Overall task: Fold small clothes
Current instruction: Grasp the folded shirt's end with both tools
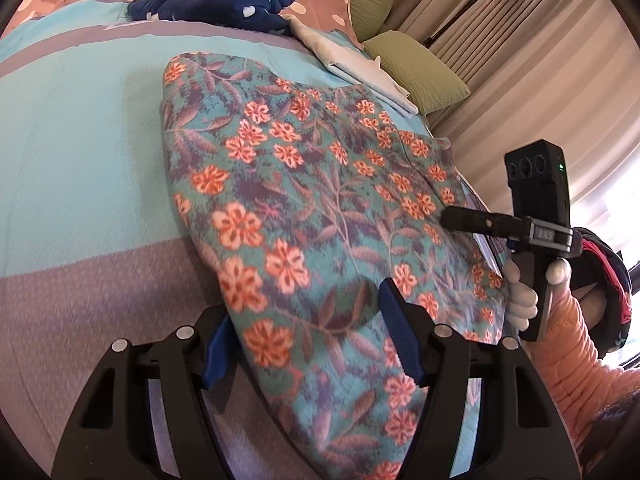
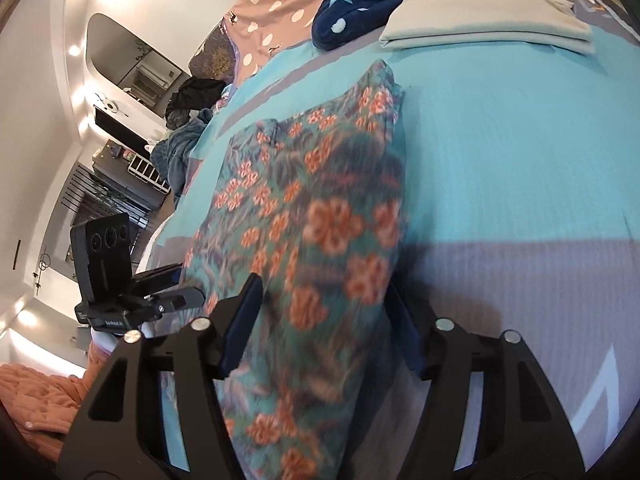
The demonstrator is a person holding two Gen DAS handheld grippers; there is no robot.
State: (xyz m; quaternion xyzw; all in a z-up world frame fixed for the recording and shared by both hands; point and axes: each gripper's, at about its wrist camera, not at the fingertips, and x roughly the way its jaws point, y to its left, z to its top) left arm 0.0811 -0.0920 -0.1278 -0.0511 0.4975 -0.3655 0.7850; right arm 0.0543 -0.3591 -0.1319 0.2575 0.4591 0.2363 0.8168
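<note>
A teal fleece garment with orange flowers (image 1: pixel 300 184) lies lengthwise on the bed, and its near end runs up between the blue pads of my left gripper (image 1: pixel 304 300). That gripper stands open over the cloth, which also spreads past the right pad. In the right wrist view the same garment (image 2: pixel 320 184) is blurred and fills the gap of my right gripper (image 2: pixel 324 282), whose jaws stand wide apart. Each gripper shows in the other's view: the right gripper (image 1: pixel 452 218) at the garment's right edge, the left gripper (image 2: pixel 188 282) at its left edge.
The bed cover (image 1: pixel 80 140) is turquoise with grey bands. At the far end lie a navy starred garment (image 1: pixel 224 4), a folded pale cloth (image 1: pixel 360 68) and green pillows (image 1: pixel 420 72). Curtains hang past the bed's right edge. A gloved hand with an orange sleeve (image 1: pixel 572 340) holds the right gripper.
</note>
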